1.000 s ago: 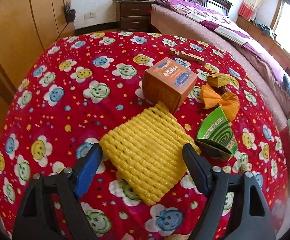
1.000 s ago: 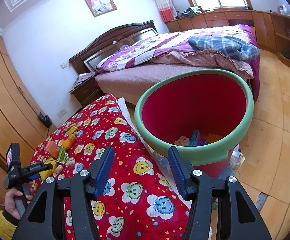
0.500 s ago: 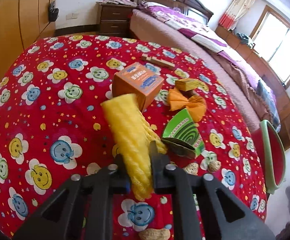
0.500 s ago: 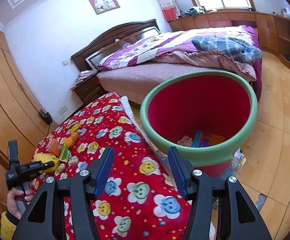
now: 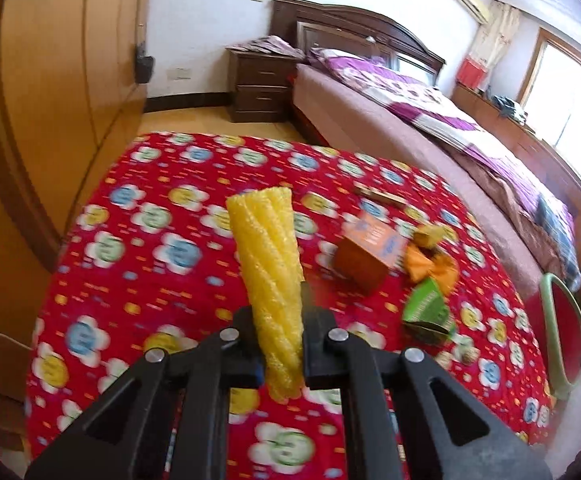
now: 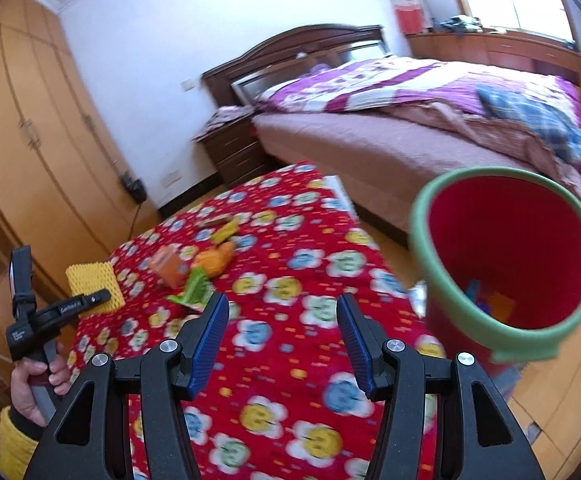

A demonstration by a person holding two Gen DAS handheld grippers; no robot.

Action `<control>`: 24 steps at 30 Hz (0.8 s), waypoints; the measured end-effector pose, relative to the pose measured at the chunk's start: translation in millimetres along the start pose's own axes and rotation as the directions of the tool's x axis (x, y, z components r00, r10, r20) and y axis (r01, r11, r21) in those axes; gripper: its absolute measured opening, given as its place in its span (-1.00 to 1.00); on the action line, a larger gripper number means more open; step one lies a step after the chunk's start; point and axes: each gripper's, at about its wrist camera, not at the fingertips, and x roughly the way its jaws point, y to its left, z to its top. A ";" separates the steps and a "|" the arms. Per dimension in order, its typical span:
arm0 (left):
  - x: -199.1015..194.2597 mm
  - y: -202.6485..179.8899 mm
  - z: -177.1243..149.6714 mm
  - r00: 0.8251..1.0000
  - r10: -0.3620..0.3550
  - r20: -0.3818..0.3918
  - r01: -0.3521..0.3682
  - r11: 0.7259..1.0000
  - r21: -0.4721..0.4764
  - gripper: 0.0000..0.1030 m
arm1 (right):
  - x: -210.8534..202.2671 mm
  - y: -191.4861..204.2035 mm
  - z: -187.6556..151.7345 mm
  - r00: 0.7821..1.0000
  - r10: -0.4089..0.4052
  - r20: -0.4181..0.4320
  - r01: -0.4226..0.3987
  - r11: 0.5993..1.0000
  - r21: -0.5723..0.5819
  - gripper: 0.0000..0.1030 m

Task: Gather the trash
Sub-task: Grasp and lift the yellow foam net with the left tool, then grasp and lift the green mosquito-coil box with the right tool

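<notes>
My left gripper is shut on a yellow foam net sleeve and holds it upright above the red flowered tablecloth. The sleeve also shows in the right wrist view, held off the table by the left gripper. My right gripper is open and empty above the cloth's near part. A red bin with a green rim stands on the floor to the right, with some trash inside. On the table lie an orange box, an orange wrapper and a green packet.
A small yellow box and a flat wooden piece lie farther back on the table. Nut shells lie near the green packet. A bed and a nightstand stand behind. A wardrobe lines the left.
My left gripper closed on the flat yellow foam sleeve, squeezed it into a roll and lifted it off the table. My right gripper swung left; the bin now sits further right.
</notes>
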 end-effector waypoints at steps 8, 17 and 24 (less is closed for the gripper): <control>9.5 33.2 -8.9 0.999 0.040 -0.003 -0.041 0.999 -0.025 -0.78 | 64.2 43.4 4.9 0.987 0.073 -0.141 -0.079 0.996 -0.044 0.12; 21.8 33.7 -25.4 1.000 -0.009 0.003 0.009 0.998 -0.054 -0.78 | 134.0 81.3 -9.2 0.960 0.049 -0.276 -0.076 0.993 -0.088 0.45; 28.4 27.7 -28.1 0.999 -0.038 0.010 0.038 0.998 -0.053 -0.78 | 166.3 102.1 -7.5 0.963 -0.027 -0.267 -0.021 0.984 -0.175 0.49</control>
